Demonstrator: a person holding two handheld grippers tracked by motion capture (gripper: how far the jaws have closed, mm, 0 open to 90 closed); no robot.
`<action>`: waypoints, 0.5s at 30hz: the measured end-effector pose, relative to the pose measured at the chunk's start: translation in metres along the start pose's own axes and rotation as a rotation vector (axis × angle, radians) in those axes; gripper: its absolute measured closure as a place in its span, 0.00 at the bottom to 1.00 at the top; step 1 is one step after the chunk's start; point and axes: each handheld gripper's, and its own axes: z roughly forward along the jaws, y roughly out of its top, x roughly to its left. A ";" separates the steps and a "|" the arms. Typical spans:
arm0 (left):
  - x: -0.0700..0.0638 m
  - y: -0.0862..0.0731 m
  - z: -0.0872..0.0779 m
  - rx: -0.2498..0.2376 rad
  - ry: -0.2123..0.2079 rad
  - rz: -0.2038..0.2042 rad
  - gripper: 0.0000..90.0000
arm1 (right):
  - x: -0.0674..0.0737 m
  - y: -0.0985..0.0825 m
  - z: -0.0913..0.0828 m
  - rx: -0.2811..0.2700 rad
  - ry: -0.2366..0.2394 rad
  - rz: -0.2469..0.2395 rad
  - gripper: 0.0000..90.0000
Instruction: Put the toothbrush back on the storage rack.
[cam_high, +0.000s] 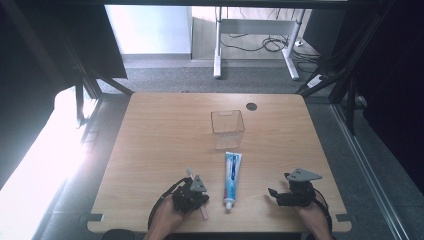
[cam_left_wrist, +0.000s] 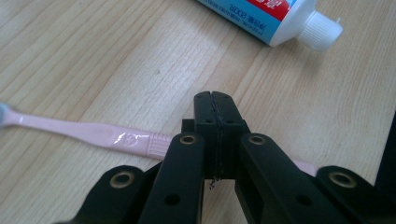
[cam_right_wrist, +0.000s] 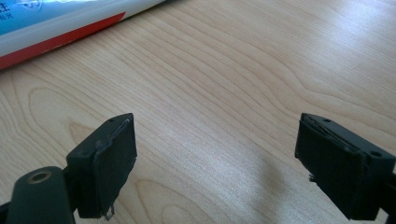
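A pink toothbrush (cam_high: 204, 214) (cam_left_wrist: 93, 133) lies flat on the wooden table (cam_high: 150, 150) near its front edge. My left gripper (cam_high: 192, 192) (cam_left_wrist: 215, 95) rests over the handle with its jaws pressed together and nothing between them; the handle passes underneath. A blue, white and red toothpaste tube (cam_high: 232, 180) (cam_left_wrist: 275, 18) (cam_right_wrist: 46, 28) lies just right of it, white cap toward the front. My right gripper (cam_high: 274, 194) (cam_right_wrist: 215, 140) sits to the right of the tube, open wide over bare wood.
A clear plastic box (cam_high: 227, 125) stands upright behind the tube, near the table's middle. A dark round hole (cam_high: 251, 106) marks the back edge. Forearms come in from the front edge.
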 end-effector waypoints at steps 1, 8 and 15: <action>0.000 0.000 0.000 0.000 0.000 0.000 1.00 | 0.000 0.000 0.000 0.000 0.000 -0.001 0.14; 0.003 -0.008 -0.006 0.011 0.006 -0.022 1.00 | 0.000 0.000 0.000 0.003 -0.002 0.000 0.14; 0.009 -0.015 -0.014 0.013 0.016 -0.048 1.00 | 0.000 0.000 0.000 0.006 -0.002 -0.001 0.14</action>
